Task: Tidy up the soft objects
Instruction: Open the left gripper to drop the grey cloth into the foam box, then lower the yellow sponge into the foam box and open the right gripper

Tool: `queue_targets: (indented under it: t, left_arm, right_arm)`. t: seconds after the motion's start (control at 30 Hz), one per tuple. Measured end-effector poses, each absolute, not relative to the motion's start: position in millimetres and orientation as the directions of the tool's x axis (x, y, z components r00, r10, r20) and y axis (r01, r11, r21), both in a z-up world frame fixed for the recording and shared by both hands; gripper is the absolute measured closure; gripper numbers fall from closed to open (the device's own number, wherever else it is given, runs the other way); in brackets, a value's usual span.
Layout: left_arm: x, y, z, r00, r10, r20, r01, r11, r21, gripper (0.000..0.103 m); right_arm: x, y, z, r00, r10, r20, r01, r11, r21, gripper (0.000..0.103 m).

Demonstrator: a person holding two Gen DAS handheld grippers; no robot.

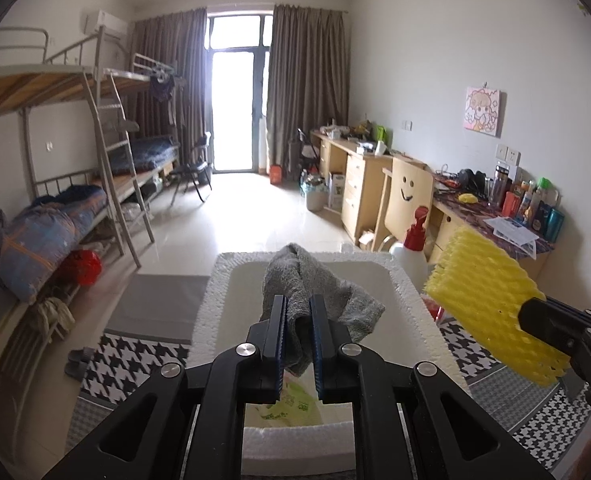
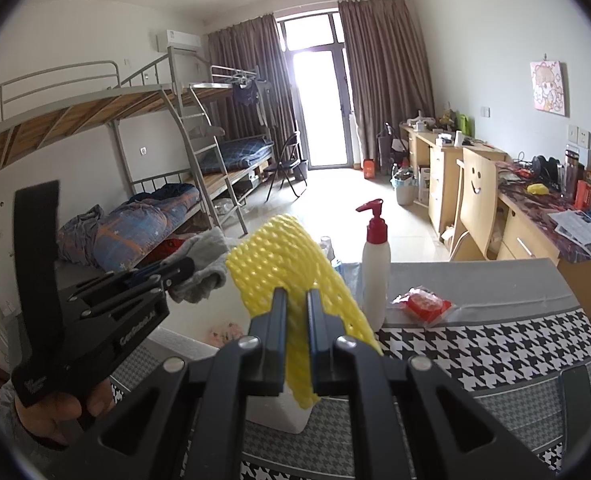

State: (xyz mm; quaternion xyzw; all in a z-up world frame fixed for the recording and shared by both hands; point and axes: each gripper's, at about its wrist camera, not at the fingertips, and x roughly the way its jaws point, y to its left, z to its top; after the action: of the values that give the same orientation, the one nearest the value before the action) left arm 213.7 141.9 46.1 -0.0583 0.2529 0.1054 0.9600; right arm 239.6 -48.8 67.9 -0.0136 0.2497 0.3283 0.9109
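Observation:
My left gripper [image 1: 298,312] is shut on a grey cloth [image 1: 315,284] and holds it above the white foam box [image 1: 211,300]. A green-printed bag [image 1: 295,400] lies in the box below. My right gripper [image 2: 296,304] is shut on a yellow foam net [image 2: 283,260] and holds it over the box's right side. In the left wrist view the yellow net [image 1: 491,300] and the right gripper [image 1: 535,312] show at the right. In the right wrist view the left gripper [image 2: 183,270] with the grey cloth [image 2: 203,264] shows at the left.
A white pump bottle with a red top [image 2: 375,268] and a red packet [image 2: 423,304] stand on the table with the houndstooth cloth [image 2: 495,344]. Bunk beds [image 1: 55,160] line the left wall, desks [image 1: 359,168] and a smiley chair [image 1: 407,196] the right.

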Motion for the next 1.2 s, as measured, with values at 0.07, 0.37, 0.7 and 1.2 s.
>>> queue_targets:
  t: [0.07, 0.37, 0.7, 1.2]
  left_arm:
    - [215, 143, 43, 0.844, 0.176, -0.507, -0.236, 0.970, -0.056, 0.074]
    - [195, 153, 49, 0.866, 0.203, -0.456, -0.272, 0.958, -0.089, 0.008]
    - [174, 168, 54, 0.851, 0.304, -0.428, -0.366, 0.928, -0.067, 0.001]
    - [151, 184, 52, 0.845, 0.346, -0.407, -0.400, 0.915, -0.054, 0.001]
  right_arm:
    - [240, -49, 66, 0.658, 0.590, -0.469, -0.604, 0.785, 0.140, 0.092]
    - [241, -43, 68, 0.655, 0.588, -0.475, -0.609, 0.783, 0.130, 0.091]
    - [242, -21, 67, 0.626, 0.604, -0.494, -0.637, 0.761, 0.124, 0.091]
    - [250, 10, 65, 0.592, 0.609, -0.528, -0.667, 0.738, 0.103, 0.091]
